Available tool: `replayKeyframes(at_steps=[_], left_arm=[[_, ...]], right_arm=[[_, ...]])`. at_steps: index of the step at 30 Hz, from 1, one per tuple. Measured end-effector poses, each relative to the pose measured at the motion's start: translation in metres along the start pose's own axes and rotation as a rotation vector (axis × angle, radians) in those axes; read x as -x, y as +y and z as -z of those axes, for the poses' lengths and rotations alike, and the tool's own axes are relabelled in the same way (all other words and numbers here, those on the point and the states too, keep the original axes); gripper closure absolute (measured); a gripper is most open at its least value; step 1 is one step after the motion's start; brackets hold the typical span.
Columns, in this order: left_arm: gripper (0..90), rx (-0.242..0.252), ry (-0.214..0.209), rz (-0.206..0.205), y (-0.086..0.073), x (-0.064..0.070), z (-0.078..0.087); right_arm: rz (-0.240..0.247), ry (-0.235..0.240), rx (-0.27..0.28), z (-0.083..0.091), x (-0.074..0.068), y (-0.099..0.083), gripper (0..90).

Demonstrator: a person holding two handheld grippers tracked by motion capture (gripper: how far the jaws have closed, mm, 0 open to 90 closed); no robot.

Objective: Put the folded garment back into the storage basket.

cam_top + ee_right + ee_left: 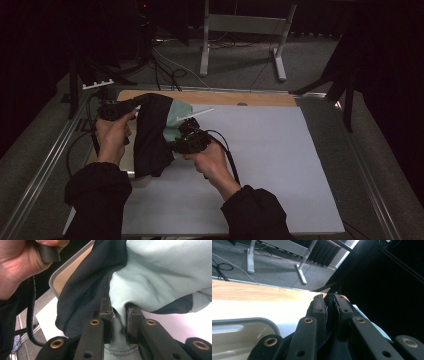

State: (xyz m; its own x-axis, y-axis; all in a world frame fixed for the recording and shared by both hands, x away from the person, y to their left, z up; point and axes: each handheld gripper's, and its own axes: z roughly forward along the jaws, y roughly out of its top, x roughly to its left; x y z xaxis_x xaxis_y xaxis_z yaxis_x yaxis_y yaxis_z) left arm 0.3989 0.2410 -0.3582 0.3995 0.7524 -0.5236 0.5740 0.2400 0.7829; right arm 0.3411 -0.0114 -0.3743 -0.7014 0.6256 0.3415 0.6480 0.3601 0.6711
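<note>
The table [280,165], topped with a pale sheet and edged by a wooden strip along its far side, took up most of the high view, with a metal frame stand [243,30] on the carpeted floor beyond it at twelve o'clock. Over the table's left half, at about ten o'clock from its centre, hung the garment [152,135], a dark jacket-like piece with a pale mint lining [160,272], lifted clear of the sheet and draped between the two tools. The left hand [112,137] held the left gripper [117,109] at the garment's upper edge; in the left gripper view its jaws stood narrow, pressed on a thin fold of dark cloth [329,312]. The right hand [212,160] held the right gripper [186,131] at the garment's three o'clock side, near the lining. In the right gripper view those jaws were pinched close on a bunched fold of the mint lining, with stitched hem showing just below them. A thin white stick [196,114] lay on the sheet just beyond the right gripper.
</note>
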Motion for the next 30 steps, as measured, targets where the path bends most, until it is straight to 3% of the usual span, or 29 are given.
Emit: replayKeyframes(at_steps=[17,30], left_arm=[[82.0,0.038,0.049,0.012,0.002,-0.014,0.012],[82.0,0.047,0.070,0.012,0.002,-0.020,0.016]], right_arm=[[0.018,-0.004,0.016,-0.023,-0.015,0.010,79.6],[0.005,0.007,0.027,-0.042,-0.023,0.011,79.6]])
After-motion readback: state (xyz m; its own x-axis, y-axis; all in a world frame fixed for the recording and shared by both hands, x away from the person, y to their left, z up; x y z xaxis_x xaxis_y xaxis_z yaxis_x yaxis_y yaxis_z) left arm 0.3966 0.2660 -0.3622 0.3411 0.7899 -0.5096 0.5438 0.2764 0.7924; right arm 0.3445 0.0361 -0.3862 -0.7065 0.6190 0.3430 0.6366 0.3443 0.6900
